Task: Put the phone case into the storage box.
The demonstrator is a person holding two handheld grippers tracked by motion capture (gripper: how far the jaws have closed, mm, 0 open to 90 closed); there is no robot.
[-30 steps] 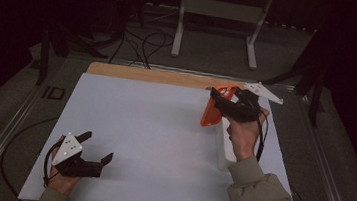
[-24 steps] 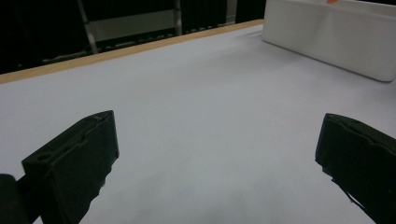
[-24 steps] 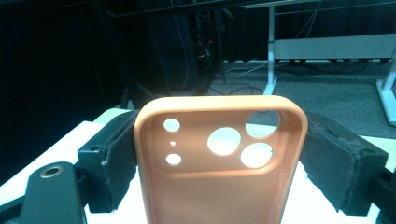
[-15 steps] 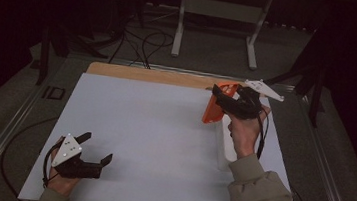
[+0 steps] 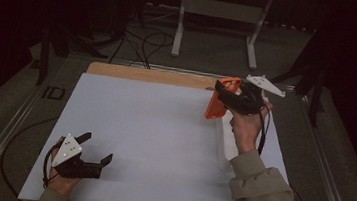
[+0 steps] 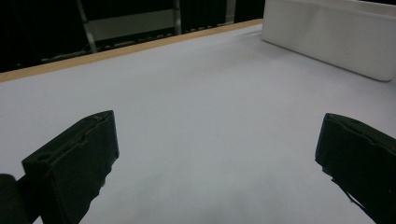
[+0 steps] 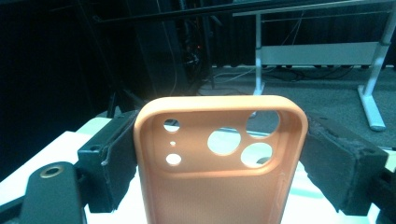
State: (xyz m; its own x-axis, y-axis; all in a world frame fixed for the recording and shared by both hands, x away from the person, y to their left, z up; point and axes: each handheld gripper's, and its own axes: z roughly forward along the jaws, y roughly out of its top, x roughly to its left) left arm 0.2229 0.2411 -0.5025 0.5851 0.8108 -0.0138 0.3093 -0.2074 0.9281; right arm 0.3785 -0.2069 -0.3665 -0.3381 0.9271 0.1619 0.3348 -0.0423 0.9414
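— What's the right hand got up there at the far right of the table?

— The right gripper [image 5: 228,96] is clamped on an orange phone case [image 5: 218,100], both jaws pressing its long edges. It's held up off the white tabletop [image 5: 163,129], just near of the wooden strip [image 5: 149,75] along the far edge. In the right gripper view the orange phone case [image 7: 219,172] stands upright between the jaws, its hollow inside facing the camera, with the camera cut-outs near the top.

— And the other hand?

— The left gripper [image 5: 95,148] sits low at the near left corner, well apart from the case. Its jaws are spread wide with nothing between them, just bare table.

— Anything else on the table?

— A shallow white tray [image 5: 226,144] lies on the right side, just beside the person's right forearm. In the left gripper view the white tray [image 6: 327,37] shows at the far right.
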